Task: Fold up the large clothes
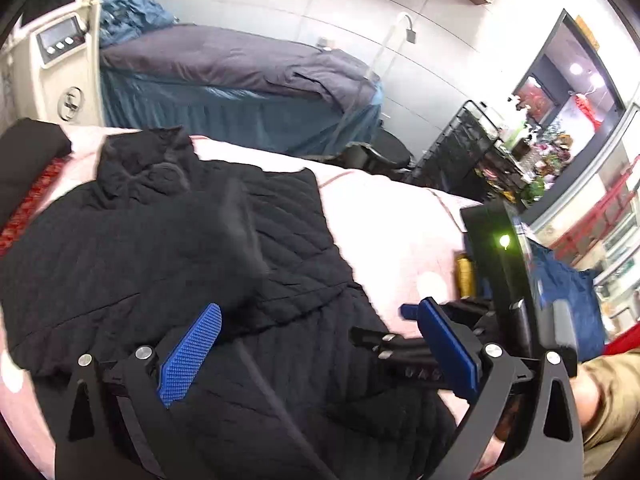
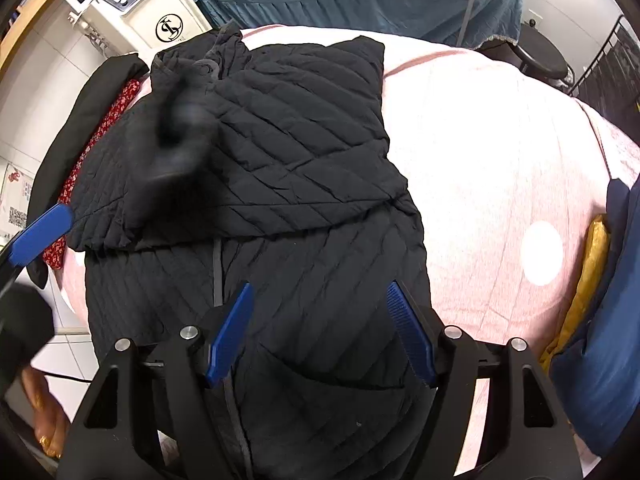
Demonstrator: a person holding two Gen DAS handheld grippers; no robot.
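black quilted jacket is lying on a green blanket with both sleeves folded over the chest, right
Not quite: the blanket under the black quilted jacket is pink, not green, as the right wrist view shows. The sleeves do lie folded across the chest.

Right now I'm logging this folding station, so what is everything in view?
Quilted jacket: one, black, partly folded on the pink cover.
Pink cover: one, over the work surface.
Red patterned cloth: one, at the jacket's left edge.
Far bed: one, grey cover, teal skirt.
Cream machine: one, behind the surface.
Yellow item: one, right edge.
Left gripper: blue pads, open over the jacket.
Right gripper: blue pads, open over the jacket.
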